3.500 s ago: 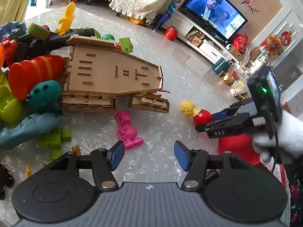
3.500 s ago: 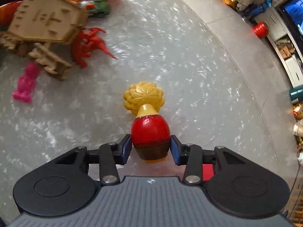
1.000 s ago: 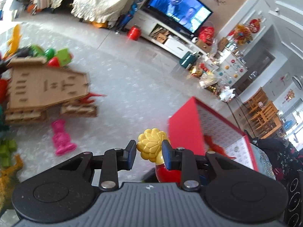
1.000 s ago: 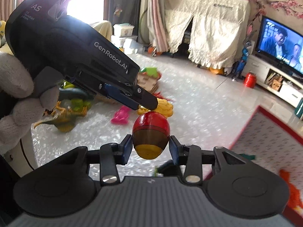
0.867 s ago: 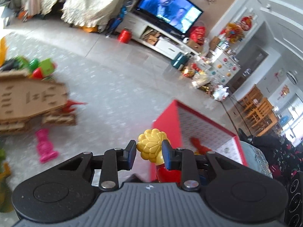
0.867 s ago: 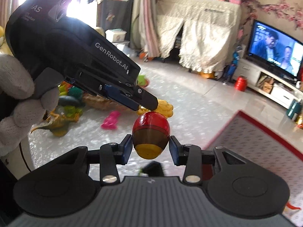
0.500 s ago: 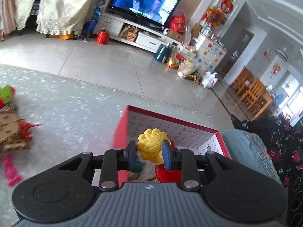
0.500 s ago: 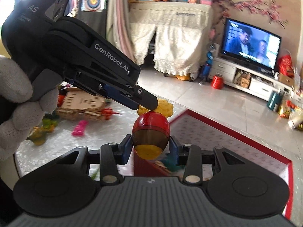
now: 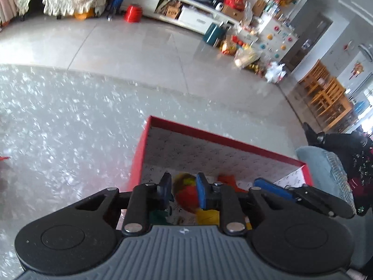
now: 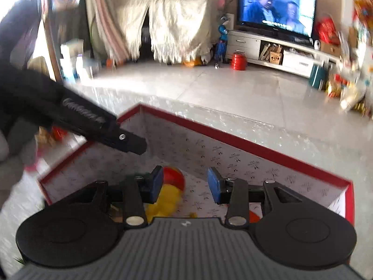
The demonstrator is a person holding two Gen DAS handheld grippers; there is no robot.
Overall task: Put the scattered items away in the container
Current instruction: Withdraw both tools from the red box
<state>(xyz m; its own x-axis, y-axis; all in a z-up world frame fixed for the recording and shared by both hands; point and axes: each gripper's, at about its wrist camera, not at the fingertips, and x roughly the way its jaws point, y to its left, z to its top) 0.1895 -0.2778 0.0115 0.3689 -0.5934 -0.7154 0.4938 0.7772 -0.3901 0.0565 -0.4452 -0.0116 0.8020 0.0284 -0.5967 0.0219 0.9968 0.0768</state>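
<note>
The red box (image 9: 233, 140) stood on the speckled table (image 9: 58, 128), and I take it as the landmark for all places; both grippers hung over its open top. The toy (image 10: 173, 186), with a red body and a yellow head, was inside the box, near the wall on the table side; its picture was blurred, so I could not tell if it was lying on the floor of the box or falling to it. Its long axis seemed to run from the red end, further into the box, to the yellow end, closer to the cameras.

The right gripper (image 10: 184, 185) had its pads wide apart and held nothing; the toy was below it and toward its left pad, partly hidden by that pad. The left gripper (image 9: 183, 190) had its pads only a little apart, with the toy seen in the gap, but lower, inside the box; I judged that it did not grip the toy, though the blur left some doubt. The left one seemed more directly above the toy; the right one was a little aside.

Other small things, orange and green, were also in the box, too hidden to name. So this toy was already where the task wants it; more items may remain outside the box.
</note>
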